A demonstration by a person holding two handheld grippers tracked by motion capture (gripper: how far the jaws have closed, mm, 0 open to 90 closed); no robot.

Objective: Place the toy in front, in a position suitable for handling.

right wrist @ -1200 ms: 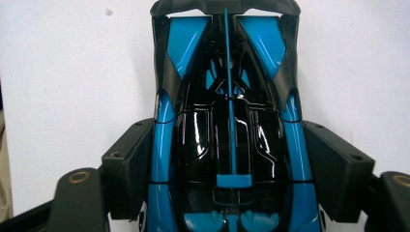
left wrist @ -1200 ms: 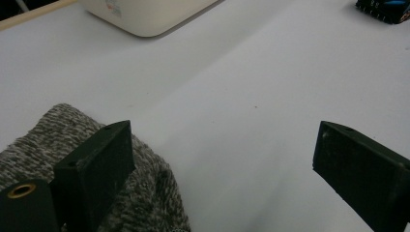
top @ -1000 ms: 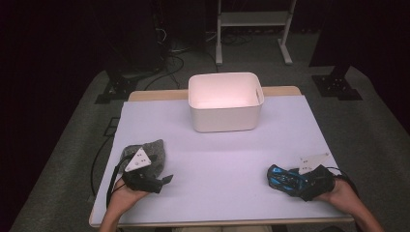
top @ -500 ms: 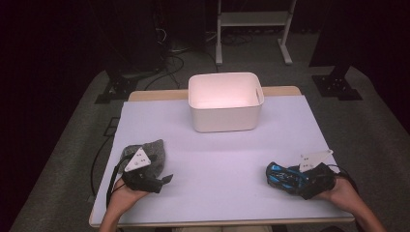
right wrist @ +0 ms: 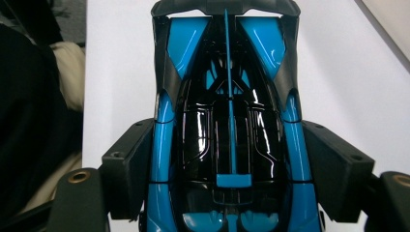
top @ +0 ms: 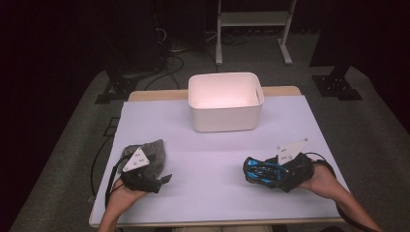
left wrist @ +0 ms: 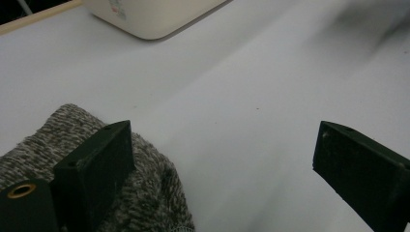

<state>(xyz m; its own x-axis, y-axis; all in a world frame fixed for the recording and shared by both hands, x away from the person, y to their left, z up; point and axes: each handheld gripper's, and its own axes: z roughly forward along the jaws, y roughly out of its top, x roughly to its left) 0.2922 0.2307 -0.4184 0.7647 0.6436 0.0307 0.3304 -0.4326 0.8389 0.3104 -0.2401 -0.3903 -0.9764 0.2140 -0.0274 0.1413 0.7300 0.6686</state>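
At lower right the right gripper (top: 256, 172) clamps a blue toy car (top: 261, 171), while at lower left the left gripper (top: 162, 180) gapes wide, empty, beside a grey cloth (top: 153, 153).

toy car (right wrist: 227, 130): glossy blue-black plastic | cloth (left wrist: 145, 193): rough grey knit | bin (top: 226, 101): smooth matt white plastic
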